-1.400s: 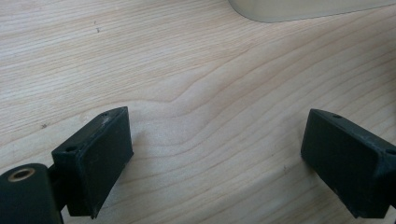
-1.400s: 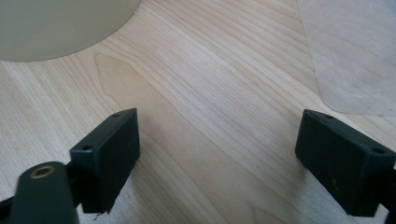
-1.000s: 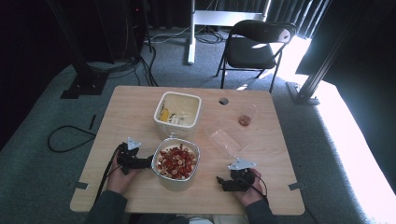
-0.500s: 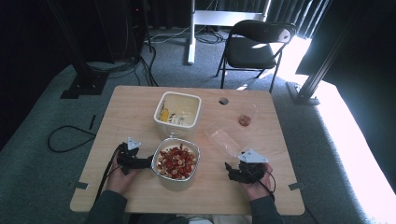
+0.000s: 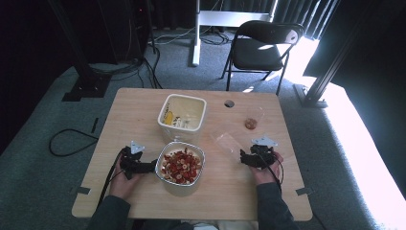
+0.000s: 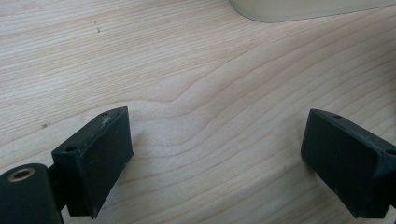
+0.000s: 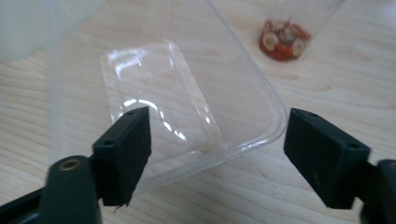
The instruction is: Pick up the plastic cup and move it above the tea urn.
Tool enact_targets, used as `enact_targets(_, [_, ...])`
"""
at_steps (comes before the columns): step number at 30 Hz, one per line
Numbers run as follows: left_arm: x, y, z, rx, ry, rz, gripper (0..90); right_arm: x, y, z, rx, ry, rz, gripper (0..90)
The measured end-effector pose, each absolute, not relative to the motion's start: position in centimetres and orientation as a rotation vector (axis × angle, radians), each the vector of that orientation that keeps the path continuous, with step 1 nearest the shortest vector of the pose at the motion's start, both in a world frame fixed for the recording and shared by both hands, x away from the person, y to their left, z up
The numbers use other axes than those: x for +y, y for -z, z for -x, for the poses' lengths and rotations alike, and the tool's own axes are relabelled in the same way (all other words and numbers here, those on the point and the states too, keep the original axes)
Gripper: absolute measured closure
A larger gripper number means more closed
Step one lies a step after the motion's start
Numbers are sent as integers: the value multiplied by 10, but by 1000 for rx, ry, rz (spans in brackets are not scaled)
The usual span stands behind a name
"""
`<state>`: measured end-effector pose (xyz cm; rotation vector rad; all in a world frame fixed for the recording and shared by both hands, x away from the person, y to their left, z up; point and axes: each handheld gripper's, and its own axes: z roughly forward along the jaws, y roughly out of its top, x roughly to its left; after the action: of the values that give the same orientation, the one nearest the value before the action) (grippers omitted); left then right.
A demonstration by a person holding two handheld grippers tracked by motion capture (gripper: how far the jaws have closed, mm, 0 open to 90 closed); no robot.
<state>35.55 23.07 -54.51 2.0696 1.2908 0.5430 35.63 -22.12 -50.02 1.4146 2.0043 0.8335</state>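
Two sets of fingers are held wide and empty, the right gripper (image 5: 245, 158) aimed at a clear lid (image 7: 187, 107) judged not yet grasped on the tabletop (image 5: 143, 103).

Pale wooden tabletop (image 5: 143, 115) on grey carpet floor (image 5: 38, 143), black folding chair (image 5: 261, 48) beyond it, black cable (image 5: 72, 141) looped on the carpet at left, dark curtains (image 5: 297, 12) behind, bright daylight patch (image 5: 364, 143) at right
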Motion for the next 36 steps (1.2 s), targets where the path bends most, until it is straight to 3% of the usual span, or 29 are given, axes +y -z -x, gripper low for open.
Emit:
enact_targets(3, [231, 545, -356, 1291, -543, -2069, 95, -224, 502, -359, 2007, -831, -1433, 299])
enact_targets(4, [231, 545, -356, 1291, -543, -2070, 95, -227, 501, -359, 2006, -821, -1437, 398])
enact_targets(5, [231, 545, -356, 1291, -543, -2069, 95, -227, 501, -359, 2006, -821, -1437, 398])
enact_targets(8, [231, 545, -356, 1290, -544, -2071, 95, -235, 500, -359, 2013, -830, -1453, 525])
enact_targets(18, [231, 545, -356, 1291, -543, -2069, 95, -236, 505, -367, 2068, -819, -1482, 684])
enact_targets(20, [231, 545, -356, 1291, -543, -2070, 95, -238, 504, -368, 2066, -840, -1497, 781])
enact_targets(24, [231, 545, -356, 1291, -543, -2069, 95, -238, 500, -367, 2050, -872, -1498, 838])
enact_targets(36, [231, 545, -356, 1291, -542, -2069, 95, -235, 468, -364, 1987, -943, -1446, 861])
